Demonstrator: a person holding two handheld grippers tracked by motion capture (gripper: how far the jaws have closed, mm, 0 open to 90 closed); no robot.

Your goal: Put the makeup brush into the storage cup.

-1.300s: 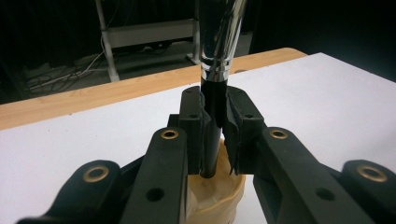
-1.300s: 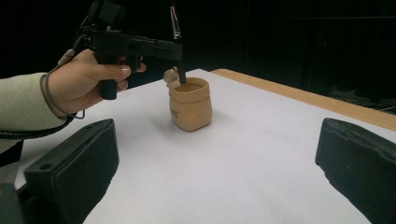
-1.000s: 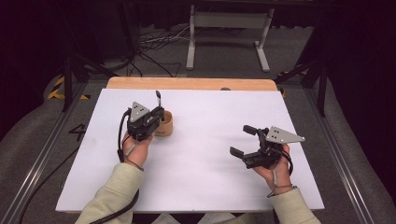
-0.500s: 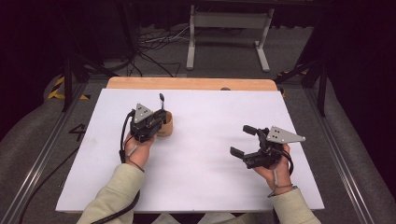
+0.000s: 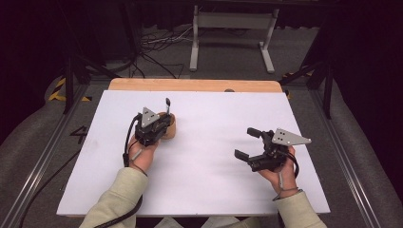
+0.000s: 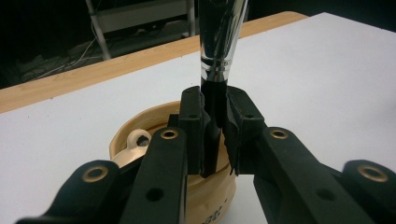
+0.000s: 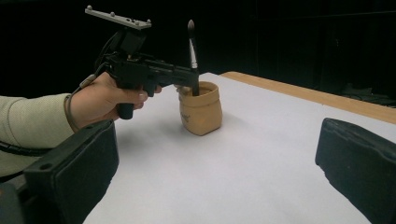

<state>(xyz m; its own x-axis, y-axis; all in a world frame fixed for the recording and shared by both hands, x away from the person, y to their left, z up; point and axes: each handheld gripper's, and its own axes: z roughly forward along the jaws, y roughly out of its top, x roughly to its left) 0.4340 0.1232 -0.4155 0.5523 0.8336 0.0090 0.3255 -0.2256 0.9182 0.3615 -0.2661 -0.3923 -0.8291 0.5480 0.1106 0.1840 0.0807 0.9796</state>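
A: What has changed since a second ago?

B: Very little. Your left gripper [image 5: 164,124] has drifted a touch toward the table's middle and the brush [image 5: 167,105] with it; your right gripper [image 5: 247,142] has stayed where it was, off to the side.

A: What is my left gripper doing?

B: Its jaws are clamped on the brush's dark handle, just below the shiny ferrule [image 6: 219,42]. The brush stands upright, its lower end down inside the cup [image 6: 140,140] right under your jaws. In the right gripper view the bristle tip [image 7: 190,24] points up above your left gripper.

A: And my right?

B: Jaws spread wide, nothing between them, resting low over the white board [image 5: 214,190], well apart from the cup.

A: Count things for me.

B: One brush, one tan cup, two grippers, one board.
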